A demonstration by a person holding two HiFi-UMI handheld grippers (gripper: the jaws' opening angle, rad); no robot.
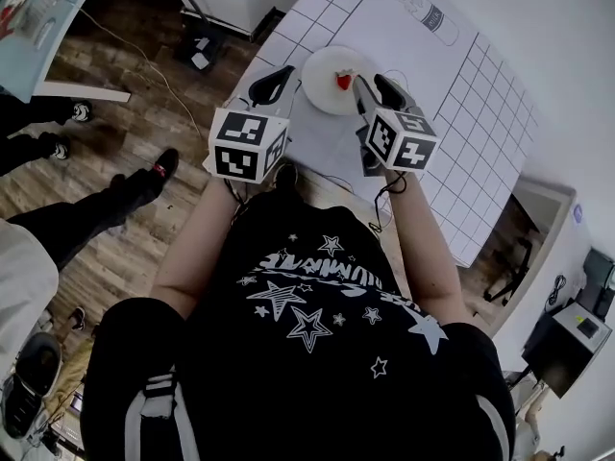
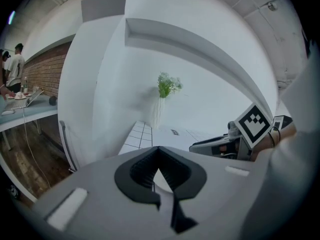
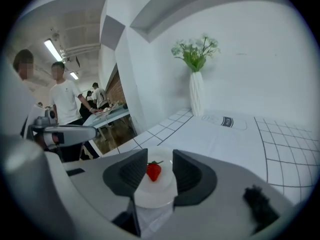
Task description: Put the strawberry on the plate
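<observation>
The red strawberry [image 1: 343,82] lies on the small white plate [image 1: 322,68] on the white table. In the right gripper view the strawberry [image 3: 153,171] sits on the plate [image 3: 155,196] just beyond and between my right gripper's [image 3: 160,155] jaws, which stand open and clear of it. In the head view my right gripper [image 1: 376,87] hovers at the plate's right rim. My left gripper [image 1: 272,85] hangs at the plate's left side, its jaws meeting at the tips with nothing between them [image 2: 158,149].
A white vase of green flowers [image 3: 196,91] stands against the far wall. A printed bottle outline [image 1: 428,12] marks the mat on the gridded table [image 1: 480,113]. The table's edge [image 1: 252,65] is near the left gripper. People [image 3: 65,104] stand at the left.
</observation>
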